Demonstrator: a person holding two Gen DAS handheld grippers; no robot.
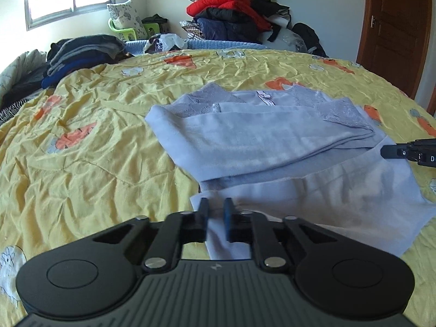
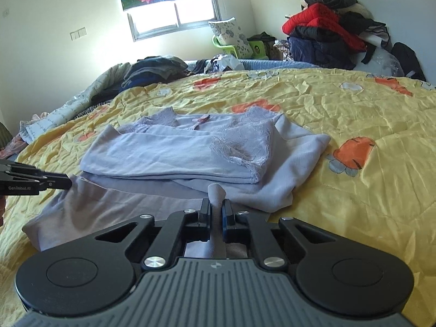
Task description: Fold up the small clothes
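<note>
A pale lilac top (image 1: 261, 136) with lace shoulders lies partly folded on the yellow bedspread (image 1: 95, 150); its sleeves are laid across the chest. It also shows in the right wrist view (image 2: 177, 150). My left gripper (image 1: 216, 207) sits at the top's near left hem corner, jaws narrowly apart with cloth between them. My right gripper (image 2: 216, 207) is shut on the near right hem corner, a tuft of cloth (image 2: 216, 192) sticking up between the jaws. Each gripper shows at the edge of the other's view: the right one (image 1: 387, 151) and the left one (image 2: 65, 181).
Folded dark clothes (image 1: 81, 51) are stacked at the bed's far left. A heap of red and dark jackets (image 1: 234, 13) rises beyond the far edge. A green stool with a cushion (image 1: 126, 24) stands under the window. A wooden door (image 1: 395, 27) is at the right.
</note>
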